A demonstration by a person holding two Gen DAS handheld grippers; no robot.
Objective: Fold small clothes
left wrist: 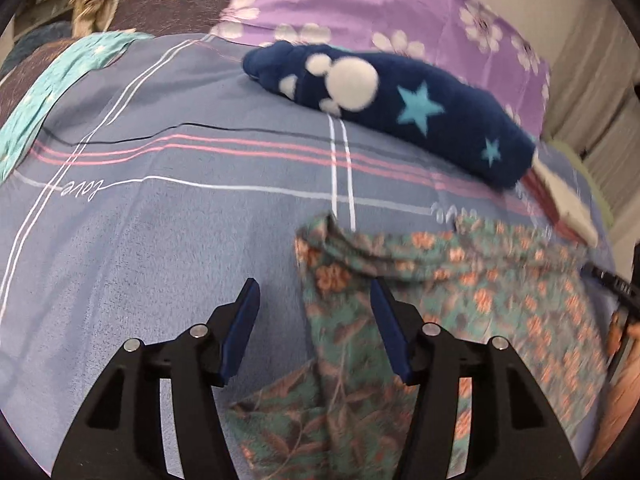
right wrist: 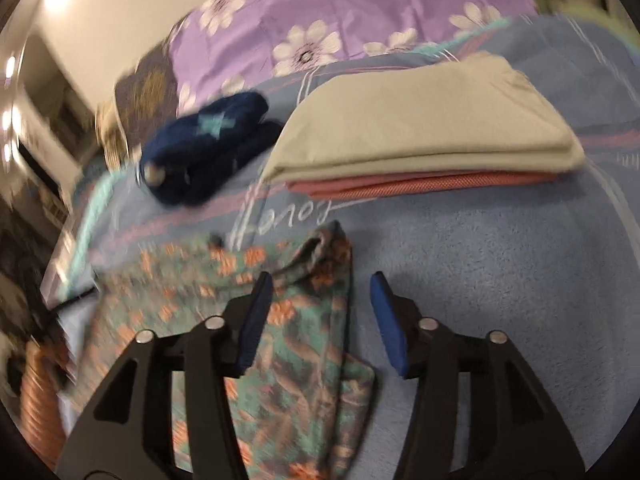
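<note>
1. Floral garment (left wrist: 400,312): a small green piece with orange flowers, lying on the bed's blue sheet (left wrist: 160,240). In the left wrist view its top edge runs crosswise from a bunched corner toward the right, while a narrower part extends toward the camera; the long axis of that part lies roughly along the tool's fingers.
2. Same floral garment (right wrist: 304,340) in the right wrist view: the bunched corner points away from the camera, the body spreads to the left, and a folded strip runs toward the lower edge.
3. Left tool (left wrist: 314,328): fingers spread wide, nothing gripped. It hangs over the garment's left edge; the right finger is above the cloth and the left finger above bare sheet. Contact cannot be judged.
4. Right tool (right wrist: 322,322): fingers spread wide, empty. The left finger is over the cloth, the right finger over the blue sheet (right wrist: 480,248).
5. Navy fleece bundle (left wrist: 400,104) with stars and white spots: rolled, lying beyond the garment, long axis slanting down to the right.
6. Folded stack (right wrist: 424,136): a beige piece on a pink one, beyond the right tool.
7. Purple flowered bedding (left wrist: 360,4): at the far side of the bed.
</note>
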